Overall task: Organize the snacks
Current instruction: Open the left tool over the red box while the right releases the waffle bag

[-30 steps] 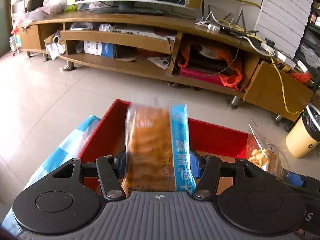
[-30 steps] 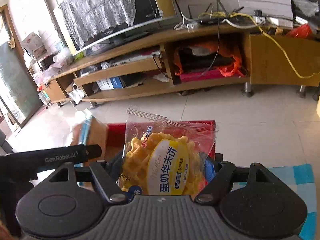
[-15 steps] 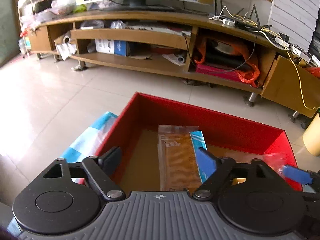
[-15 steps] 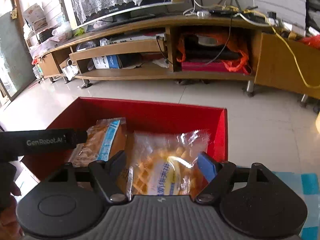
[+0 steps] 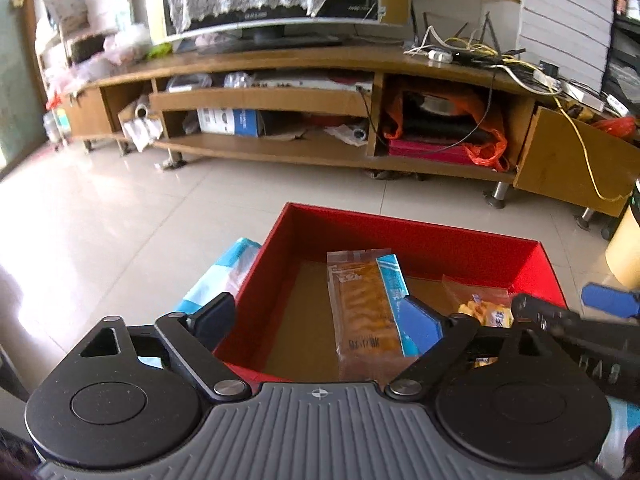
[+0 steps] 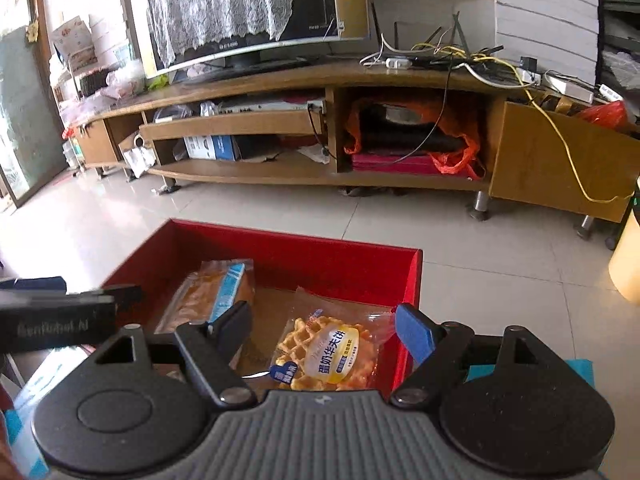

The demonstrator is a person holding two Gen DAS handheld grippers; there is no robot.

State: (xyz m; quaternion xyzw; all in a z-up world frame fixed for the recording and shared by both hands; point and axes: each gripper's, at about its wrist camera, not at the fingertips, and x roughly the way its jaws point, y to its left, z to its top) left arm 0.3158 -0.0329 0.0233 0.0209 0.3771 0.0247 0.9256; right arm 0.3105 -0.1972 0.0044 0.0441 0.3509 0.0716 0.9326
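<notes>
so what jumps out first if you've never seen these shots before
The red box on the pale tiled floor grabs the eye first, with two snack packs lying inside: a long brown-and-blue pack on its left and a yellow waffle pack on its right. Next come the right gripper and the left gripper hovering above it, fingers apart around nothing, the left's opening wider. Behind runs a cluttered wooden TV stand.

Two snack packets (image 6: 326, 354) in box (image 6: 304, 258)
</notes>
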